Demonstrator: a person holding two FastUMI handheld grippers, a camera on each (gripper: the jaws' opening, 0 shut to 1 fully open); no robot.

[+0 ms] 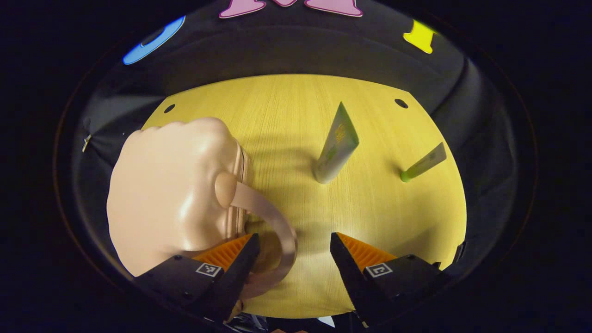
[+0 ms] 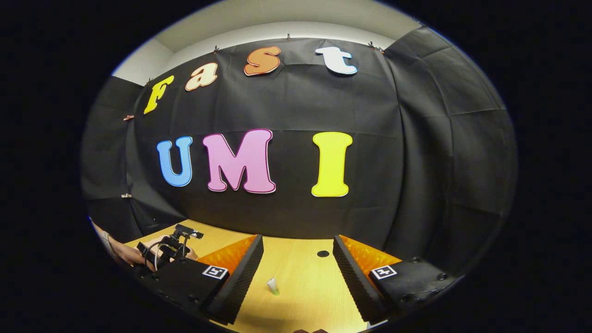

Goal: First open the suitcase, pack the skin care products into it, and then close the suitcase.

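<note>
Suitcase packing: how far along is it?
Barely begun. The pink suitcase looks shut. The left gripper is open around its handle; the right gripper is open and holds nothing. Two tubes stand on the table, unpacked.

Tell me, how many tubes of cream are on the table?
2: a larger tube standing mid-table right of the suitcase, and a thin green-capped tube farther right.

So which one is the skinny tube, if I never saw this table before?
Start in the left gripper view at the wooden table and find the big pink suitcase on its left. Go across to the far right side, past the wide tube standing in the middle. The skinny tube stands alone there on a bright green cap, much thinner than its neighbour.
</note>
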